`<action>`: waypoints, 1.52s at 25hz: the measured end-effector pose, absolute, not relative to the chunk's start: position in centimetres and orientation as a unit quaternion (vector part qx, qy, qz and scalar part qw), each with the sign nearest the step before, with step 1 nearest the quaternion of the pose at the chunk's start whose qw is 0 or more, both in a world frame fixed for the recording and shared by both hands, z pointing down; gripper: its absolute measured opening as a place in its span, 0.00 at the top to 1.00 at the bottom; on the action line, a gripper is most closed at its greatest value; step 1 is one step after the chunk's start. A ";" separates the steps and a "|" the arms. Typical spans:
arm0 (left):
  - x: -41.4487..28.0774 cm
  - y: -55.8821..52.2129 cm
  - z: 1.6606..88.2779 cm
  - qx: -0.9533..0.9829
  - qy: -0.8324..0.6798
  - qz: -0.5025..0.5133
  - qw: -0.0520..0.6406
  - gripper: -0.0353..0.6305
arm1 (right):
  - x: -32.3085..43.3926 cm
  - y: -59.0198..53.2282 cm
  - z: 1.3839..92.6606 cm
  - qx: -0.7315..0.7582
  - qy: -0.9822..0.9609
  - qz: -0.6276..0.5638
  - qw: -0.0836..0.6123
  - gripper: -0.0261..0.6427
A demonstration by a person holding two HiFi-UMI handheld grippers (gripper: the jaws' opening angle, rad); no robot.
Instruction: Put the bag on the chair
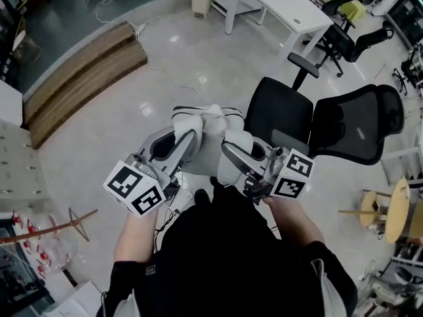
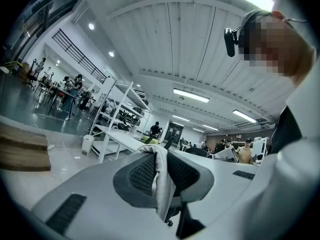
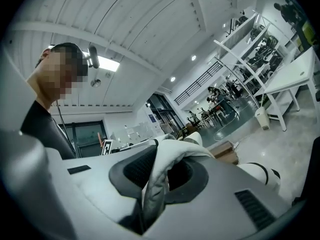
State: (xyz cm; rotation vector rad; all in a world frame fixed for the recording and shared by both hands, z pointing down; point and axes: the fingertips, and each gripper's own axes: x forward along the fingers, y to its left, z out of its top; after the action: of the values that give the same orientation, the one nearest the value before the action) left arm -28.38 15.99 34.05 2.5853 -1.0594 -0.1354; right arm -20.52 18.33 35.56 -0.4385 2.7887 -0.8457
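A white bag (image 1: 206, 137) with dark trim hangs in the air between my two grippers, just left of the black office chair (image 1: 281, 114). My left gripper (image 1: 188, 139) is shut on a fold of the bag's white fabric (image 2: 161, 176), clamped between its dark pads. The right gripper (image 1: 228, 149) is shut on another white strap of the bag (image 3: 159, 181); the bag's body (image 3: 260, 175) shows beyond it. The chair's black seat and mesh backrest (image 1: 357, 124) stand to the right of the bag, with the backrest reclined toward the right.
A white desk (image 1: 281, 5) stands beyond the chair, with another black chair (image 1: 344, 41) beside it. Wooden steps (image 1: 82, 78) run along the far left, and a cable (image 1: 165, 71) lies on the shiny floor. A small round wooden table (image 1: 396, 210) is at the right edge.
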 end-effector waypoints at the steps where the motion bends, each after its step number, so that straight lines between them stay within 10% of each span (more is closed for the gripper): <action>1: -28.5 14.8 34.2 0.909 -0.376 -0.048 0.175 0.83 | -20.6 17.1 35.6 -0.145 0.943 -0.285 0.096 0.87; 17: -24.7 -6.6 37.8 0.897 -0.380 -0.030 0.225 0.84 | -16.7 -4.6 38.7 -0.149 0.934 -0.313 0.090 0.87; 38: -0.8 -27.4 34.2 0.971 -0.101 0.017 0.216 0.83 | 4.8 -21.1 35.1 -0.421 0.864 -0.221 0.164 0.87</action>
State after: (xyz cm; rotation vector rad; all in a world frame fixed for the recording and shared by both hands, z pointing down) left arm -0.78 -27.35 34.23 2.6903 -0.2805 0.0459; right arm 4.83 -21.14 35.12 -1.2012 2.4632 -0.6311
